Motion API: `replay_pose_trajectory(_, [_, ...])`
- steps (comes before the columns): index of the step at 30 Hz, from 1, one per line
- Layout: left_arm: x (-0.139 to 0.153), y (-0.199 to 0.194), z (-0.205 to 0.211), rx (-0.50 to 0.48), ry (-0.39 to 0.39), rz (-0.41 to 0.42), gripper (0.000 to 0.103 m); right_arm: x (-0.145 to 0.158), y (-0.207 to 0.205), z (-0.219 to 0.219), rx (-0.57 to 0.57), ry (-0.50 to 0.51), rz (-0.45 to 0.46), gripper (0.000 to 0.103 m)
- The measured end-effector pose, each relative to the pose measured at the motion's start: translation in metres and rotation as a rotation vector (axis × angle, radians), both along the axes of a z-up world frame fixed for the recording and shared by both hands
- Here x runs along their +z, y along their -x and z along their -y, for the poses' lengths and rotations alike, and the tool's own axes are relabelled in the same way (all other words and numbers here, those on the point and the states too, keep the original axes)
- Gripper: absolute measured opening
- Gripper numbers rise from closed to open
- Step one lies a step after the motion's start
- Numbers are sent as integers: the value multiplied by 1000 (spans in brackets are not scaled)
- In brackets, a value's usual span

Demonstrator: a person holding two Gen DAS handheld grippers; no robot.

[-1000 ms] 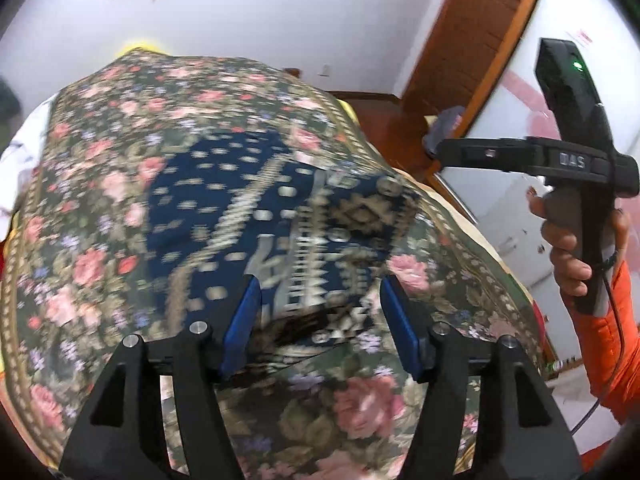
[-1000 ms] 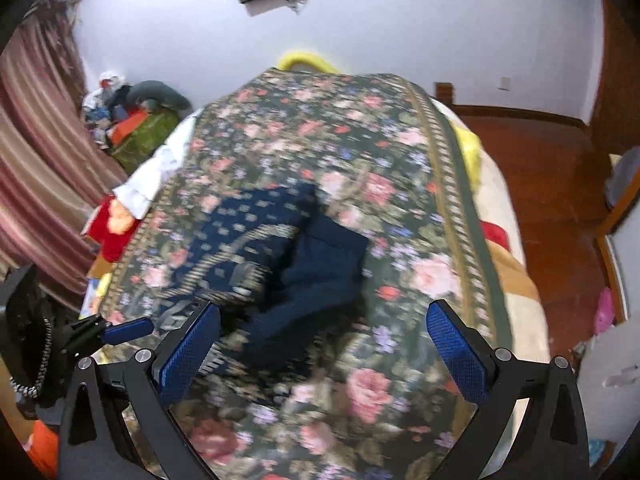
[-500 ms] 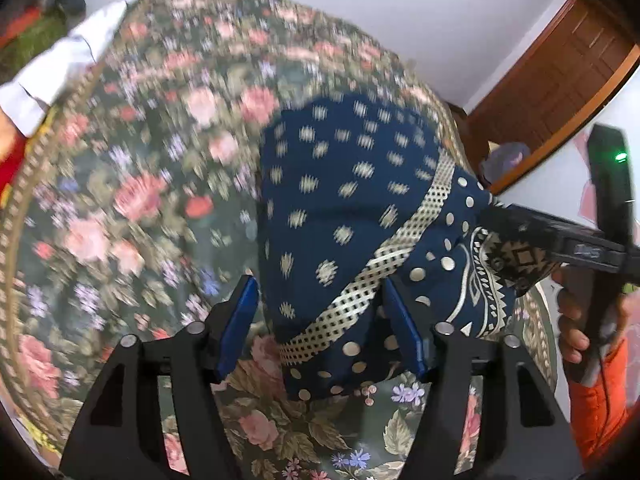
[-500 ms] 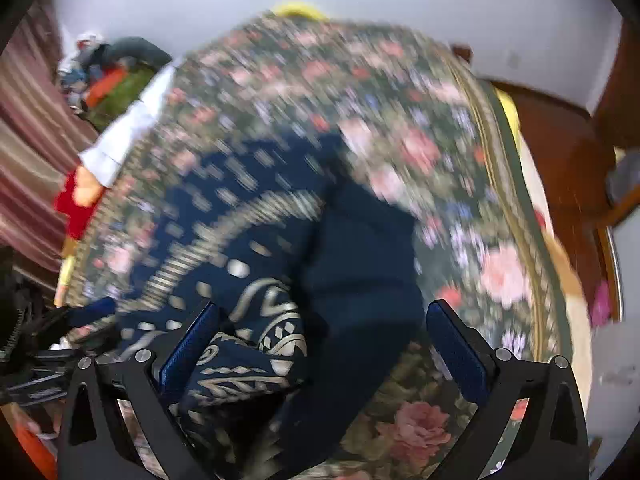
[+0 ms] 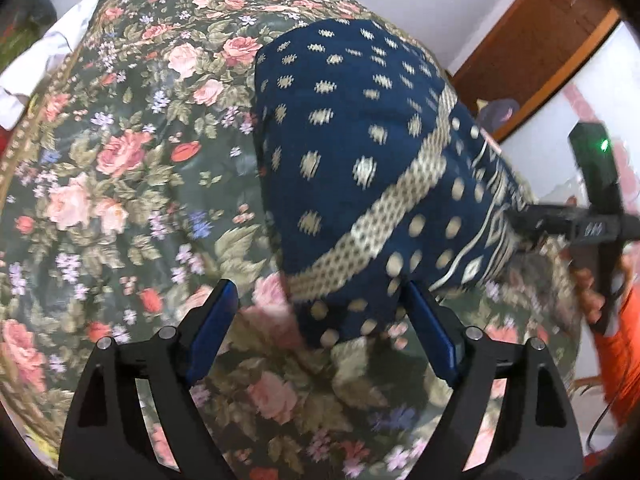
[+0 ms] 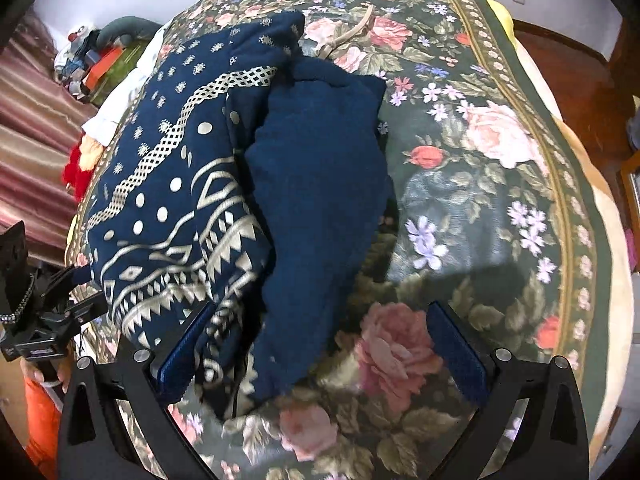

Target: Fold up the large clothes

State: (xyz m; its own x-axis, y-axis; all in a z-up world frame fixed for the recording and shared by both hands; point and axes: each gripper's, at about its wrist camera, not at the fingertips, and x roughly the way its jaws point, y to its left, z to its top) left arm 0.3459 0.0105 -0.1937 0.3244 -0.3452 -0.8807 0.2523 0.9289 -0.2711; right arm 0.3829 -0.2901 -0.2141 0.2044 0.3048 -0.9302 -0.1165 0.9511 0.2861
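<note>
- In your left wrist view the near edge of the navy garment (image 5: pixel 360 168) is smeared with motion blur, so you cannot tell exactly where its hem ends between the fingers.
- Your right tongs appear in that same view only as a dark body at the garment's right edge; their tips are hidden against the cloth, and the hand on the handle is blurred.
- In your right wrist view the garment's near end runs down behind the left finger, so its lowest edge is cut off from sight.
- The garment (image 6: pixel 248 184) lies on the bed's floral bedspread (image 6: pixel 480 168), folded into a bundle: a plain navy panel lies over its right part, and a printed part with cream dots, a lattice band and zigzag borders shows to its left.
- A pale cord (image 6: pixel 352 32) lies on the bedspread just beyond the garment's far end.
- Your left tongs (image 5: pixel 316 332) point steeply down at the garment's near edge; the jaws are opening, the cloth's corner lies between them, and the blue pads do not press on it.
- Your right tongs (image 6: pixel 320 344) also point steeply down over the garment's near end, jaws spread wide, with the plain navy panel between the fingers and nothing gripped.
- Your orange sleeve (image 5: pixel 624 344) shows right of the garment in the left wrist view.
</note>
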Motion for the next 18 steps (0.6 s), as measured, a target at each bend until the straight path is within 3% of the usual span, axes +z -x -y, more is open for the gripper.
replay_pose_trajectory(2, [5, 4, -4, -2, -25, 21, 85, 11, -1, 6, -11, -27, -1, 103])
replay_pose_trajectory(6, [30, 0, -23, 12, 58, 70, 85, 49, -6, 21, -71, -91, 104, 103])
replay_pose_trajectory(9, [44, -17, -33, 73, 76, 102, 85, 64, -19, 20, -89, -138, 136, 103])
replay_pose_trajectory(13, [38, -50, -40, 150, 154, 55, 85, 51, -47, -1, -74, -120, 84, 103])
replay_pose_trajectory(18, [11, -72, -31, 142, 296, -52, 85, 10, -63, -29, -26, -83, -9, 103])
